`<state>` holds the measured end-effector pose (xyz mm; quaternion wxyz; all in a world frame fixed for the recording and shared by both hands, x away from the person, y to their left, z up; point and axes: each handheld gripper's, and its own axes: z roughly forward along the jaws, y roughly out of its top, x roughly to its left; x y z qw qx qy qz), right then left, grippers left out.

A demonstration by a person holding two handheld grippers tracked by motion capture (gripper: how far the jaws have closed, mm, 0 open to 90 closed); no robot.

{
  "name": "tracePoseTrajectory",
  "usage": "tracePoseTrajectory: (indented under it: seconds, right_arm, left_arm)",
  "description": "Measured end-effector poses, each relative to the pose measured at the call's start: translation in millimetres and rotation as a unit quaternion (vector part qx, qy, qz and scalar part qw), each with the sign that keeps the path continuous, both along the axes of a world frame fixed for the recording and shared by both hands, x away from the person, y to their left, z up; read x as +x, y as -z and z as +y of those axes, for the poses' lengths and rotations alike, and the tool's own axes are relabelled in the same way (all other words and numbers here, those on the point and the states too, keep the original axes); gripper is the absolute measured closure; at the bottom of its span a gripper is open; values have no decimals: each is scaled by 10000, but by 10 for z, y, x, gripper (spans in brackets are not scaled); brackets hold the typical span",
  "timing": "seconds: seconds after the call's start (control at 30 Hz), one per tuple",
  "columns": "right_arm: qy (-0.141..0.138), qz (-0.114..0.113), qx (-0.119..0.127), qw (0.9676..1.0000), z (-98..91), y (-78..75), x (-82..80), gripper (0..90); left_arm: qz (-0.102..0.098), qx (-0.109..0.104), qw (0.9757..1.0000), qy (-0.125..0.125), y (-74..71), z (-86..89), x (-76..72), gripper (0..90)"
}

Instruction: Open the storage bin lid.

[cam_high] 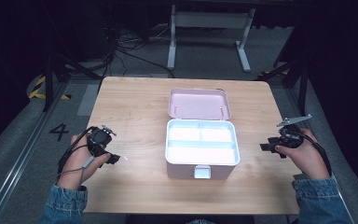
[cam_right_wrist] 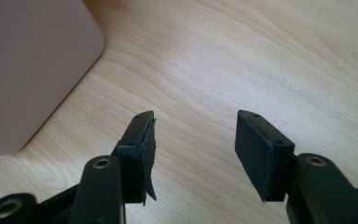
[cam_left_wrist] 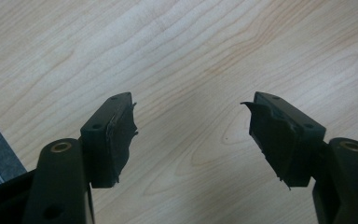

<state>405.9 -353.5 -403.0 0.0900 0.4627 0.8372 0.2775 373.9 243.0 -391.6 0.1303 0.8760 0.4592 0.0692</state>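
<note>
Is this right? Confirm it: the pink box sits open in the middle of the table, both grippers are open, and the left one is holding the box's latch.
One thing is wrong. The left gripper holds nothing: the left gripper view shows bare table between its open jaws. The pink box does sit open mid-table, and the right gripper is open too.

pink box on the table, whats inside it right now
The pink box stands open, lid tilted back. Inside are three white compartments, two small at the back and one long in front. They look empty, though glare washes out their floors.
</note>
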Motion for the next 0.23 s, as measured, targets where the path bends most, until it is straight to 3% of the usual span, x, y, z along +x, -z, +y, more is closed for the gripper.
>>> tracePoseTrajectory:
  seconds: [0.23]
  right_arm:
    - [3,51,12,10000,-4,24,7,475]
  left_arm:
    - [-130,-160,9998,59,-15,29,11,292]
